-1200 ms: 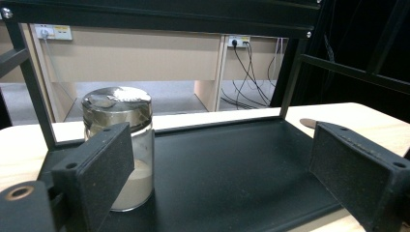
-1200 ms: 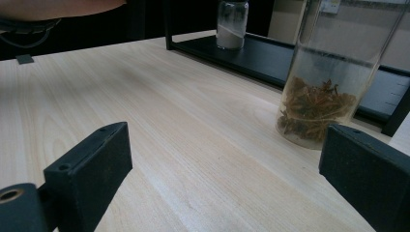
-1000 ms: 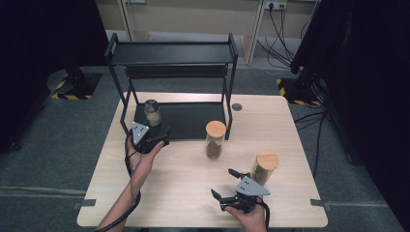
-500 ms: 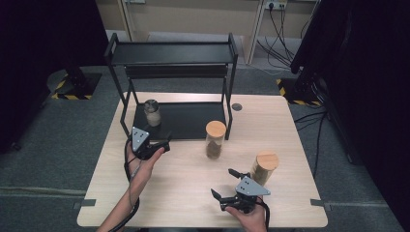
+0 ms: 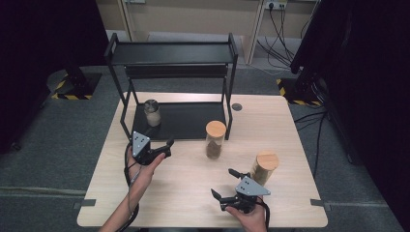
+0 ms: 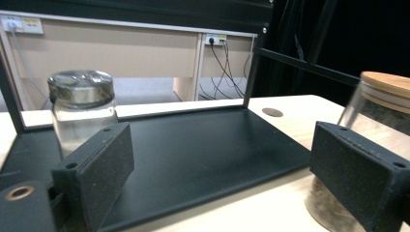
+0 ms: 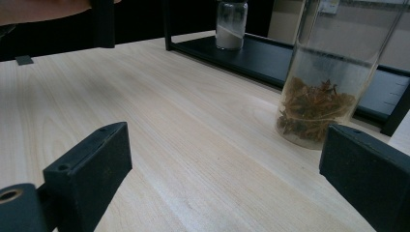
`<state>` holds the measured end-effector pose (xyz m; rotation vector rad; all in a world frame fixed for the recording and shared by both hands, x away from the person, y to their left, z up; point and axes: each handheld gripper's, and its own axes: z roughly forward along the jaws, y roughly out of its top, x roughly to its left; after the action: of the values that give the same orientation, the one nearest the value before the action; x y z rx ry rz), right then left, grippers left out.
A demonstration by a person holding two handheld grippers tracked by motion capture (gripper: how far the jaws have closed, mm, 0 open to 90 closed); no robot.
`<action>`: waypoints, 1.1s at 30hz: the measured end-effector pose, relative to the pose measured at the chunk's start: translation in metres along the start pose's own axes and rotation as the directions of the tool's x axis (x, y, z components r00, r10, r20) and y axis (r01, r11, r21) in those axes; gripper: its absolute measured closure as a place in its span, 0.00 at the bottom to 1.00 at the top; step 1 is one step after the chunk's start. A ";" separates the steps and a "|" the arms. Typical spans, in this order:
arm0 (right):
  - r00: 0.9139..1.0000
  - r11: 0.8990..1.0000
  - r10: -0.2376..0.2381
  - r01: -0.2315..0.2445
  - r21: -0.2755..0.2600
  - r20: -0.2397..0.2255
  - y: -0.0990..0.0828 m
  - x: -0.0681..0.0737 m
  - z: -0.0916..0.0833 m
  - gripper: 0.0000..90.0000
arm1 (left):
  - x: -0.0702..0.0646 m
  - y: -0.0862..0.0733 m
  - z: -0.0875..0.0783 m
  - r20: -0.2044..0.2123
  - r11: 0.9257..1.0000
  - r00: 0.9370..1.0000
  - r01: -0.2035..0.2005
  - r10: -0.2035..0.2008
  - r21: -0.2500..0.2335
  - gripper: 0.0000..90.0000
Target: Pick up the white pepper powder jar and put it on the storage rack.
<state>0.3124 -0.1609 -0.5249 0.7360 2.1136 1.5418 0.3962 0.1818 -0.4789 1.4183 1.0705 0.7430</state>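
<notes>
On the shelf base our jar sits half-hidden behind the left tongs, now withdrawn; both tongs, right included, gape empty.

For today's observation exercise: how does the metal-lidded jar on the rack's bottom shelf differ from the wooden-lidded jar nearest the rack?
The metal-lidded jar is short with a grey metal lid; the wooden-lidded jar is taller with a pale wooden lid. The metal-lidded jar holds something whitish, the wooden-lidded jar brown dried pieces. The first stands on the black shelf, the second on the table. Both are clear glass and upright.
</notes>
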 end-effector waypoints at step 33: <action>1.000 1.000 0.000 0.000 -0.001 0.002 0.000 0.000 0.000 0.05 | -0.032 -0.028 -0.039 0.112 0.999 0.994 0.011 -0.017 0.048 0.09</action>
<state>0.3123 -0.1609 -0.5249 0.7367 2.1113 1.5415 0.3436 0.1662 -0.4958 1.4742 1.0158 0.6240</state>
